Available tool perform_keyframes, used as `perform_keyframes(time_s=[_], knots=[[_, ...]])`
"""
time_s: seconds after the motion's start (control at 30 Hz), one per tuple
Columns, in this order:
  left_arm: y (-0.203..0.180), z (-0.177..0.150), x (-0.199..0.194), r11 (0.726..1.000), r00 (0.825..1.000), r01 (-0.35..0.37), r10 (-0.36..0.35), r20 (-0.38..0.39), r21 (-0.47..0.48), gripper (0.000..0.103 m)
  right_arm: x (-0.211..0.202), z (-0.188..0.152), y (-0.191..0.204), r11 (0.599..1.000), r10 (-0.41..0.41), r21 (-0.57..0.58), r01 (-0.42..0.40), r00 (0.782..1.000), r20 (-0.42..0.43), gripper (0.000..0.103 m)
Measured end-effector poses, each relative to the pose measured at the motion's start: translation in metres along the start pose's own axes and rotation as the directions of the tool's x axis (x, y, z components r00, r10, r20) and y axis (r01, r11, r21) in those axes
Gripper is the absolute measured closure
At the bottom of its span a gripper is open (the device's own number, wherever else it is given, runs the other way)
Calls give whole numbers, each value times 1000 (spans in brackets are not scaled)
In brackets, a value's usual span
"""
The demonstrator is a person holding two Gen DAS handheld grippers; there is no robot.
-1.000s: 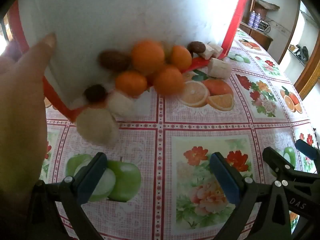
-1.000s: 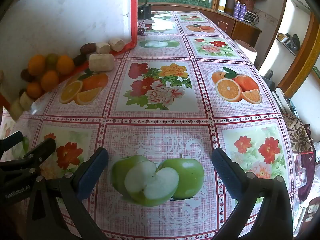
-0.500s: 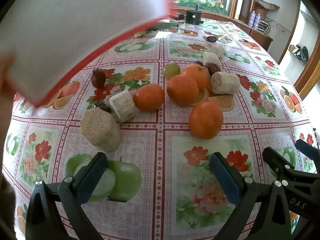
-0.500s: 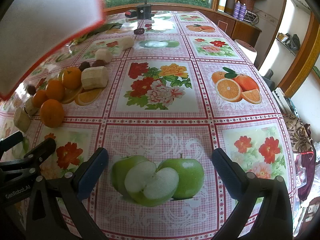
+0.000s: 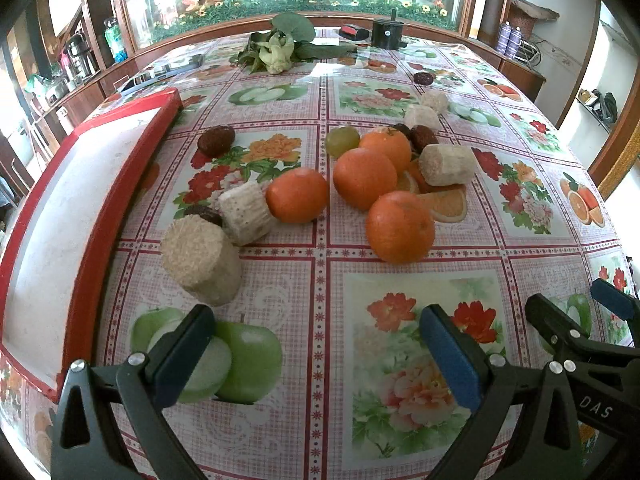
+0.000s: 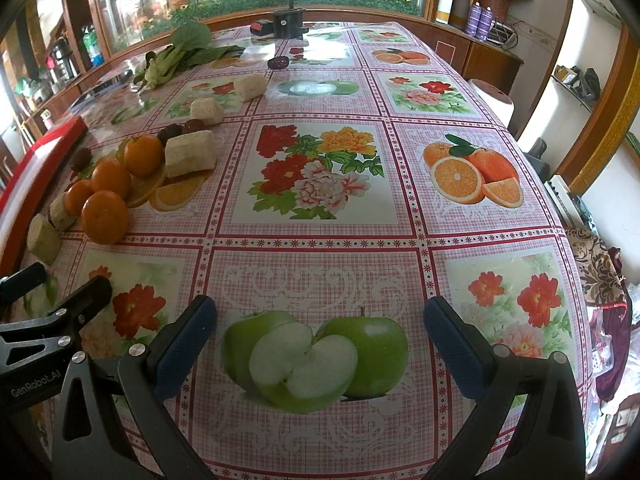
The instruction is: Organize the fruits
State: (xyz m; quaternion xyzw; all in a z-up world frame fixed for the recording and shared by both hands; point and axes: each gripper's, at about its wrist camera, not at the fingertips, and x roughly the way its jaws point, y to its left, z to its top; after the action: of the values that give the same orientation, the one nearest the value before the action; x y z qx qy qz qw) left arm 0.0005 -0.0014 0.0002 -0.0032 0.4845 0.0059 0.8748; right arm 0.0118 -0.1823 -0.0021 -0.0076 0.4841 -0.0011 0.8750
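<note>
Left gripper (image 5: 316,354) and right gripper (image 6: 320,344) gape, empty.

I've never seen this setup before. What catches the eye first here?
The oranges clustered mid-table, mixed with pale cut cane chunks, dark dates and one green grape. To their left lies a red-rimmed white tray with nothing in it. Near the camera, the left gripper and right gripper are both open over the fruit-print tablecloth.
</note>
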Motion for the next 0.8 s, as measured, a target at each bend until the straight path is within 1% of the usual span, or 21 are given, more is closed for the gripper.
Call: perform_keyframes(time_s=[0.67,0.8], knots=[[0,1,0,1000,1000,-3,4,3,-9,0,1,0,0,1000,2,3,-2,1000,1,0],[1,1,0,1000,1000,8,-8,-2,4,0,1,1,0,1000,2,2,-2,1000,1,0]])
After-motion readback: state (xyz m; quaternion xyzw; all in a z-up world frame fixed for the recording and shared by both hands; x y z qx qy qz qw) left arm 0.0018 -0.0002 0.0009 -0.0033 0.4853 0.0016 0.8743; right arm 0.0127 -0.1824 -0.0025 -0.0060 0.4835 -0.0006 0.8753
